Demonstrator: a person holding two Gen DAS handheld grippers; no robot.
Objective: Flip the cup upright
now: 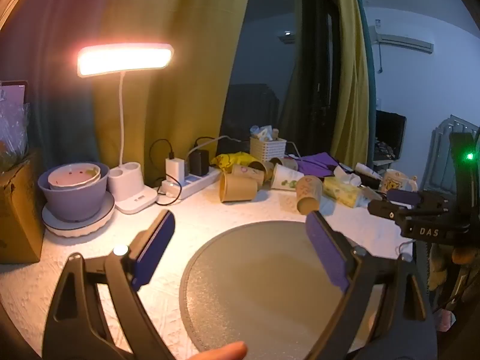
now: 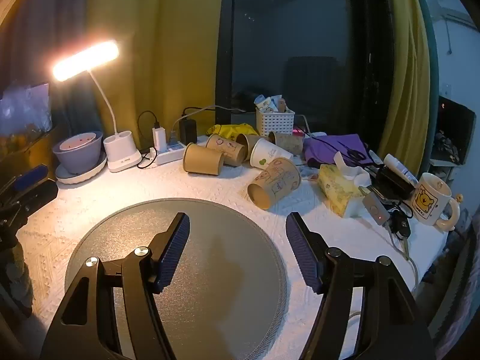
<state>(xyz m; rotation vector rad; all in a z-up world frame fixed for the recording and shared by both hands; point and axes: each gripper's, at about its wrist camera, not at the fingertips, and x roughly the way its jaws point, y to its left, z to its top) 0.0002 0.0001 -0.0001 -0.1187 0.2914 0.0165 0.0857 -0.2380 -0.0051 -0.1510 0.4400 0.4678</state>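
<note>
- My right gripper is spread wide and holds nothing; I have it hovering over the round grey mat, low and pointed forward, so the jaws can slide around a cup lying on its side.
- My left gripper is spread just as wide and also empty, poised over the same mat, which I judge is the cleared spot where a cup should end up standing.
- The nearest cup lies on its side just beyond the mat's far edge, open mouth facing me and a little left. It sits apart from the others, so I take it as the easiest one to grab across its body.
- Behind it, the other paper cups lie tipped over in a loose heap, touching one another; reaching into them would knock neighbours around.
- To the right, a tissue pack and a mug stand near the cup, so I would come in from the front rather than the side.
- At the back left, a lit desk lamp shines on the white tablecloth.
</note>
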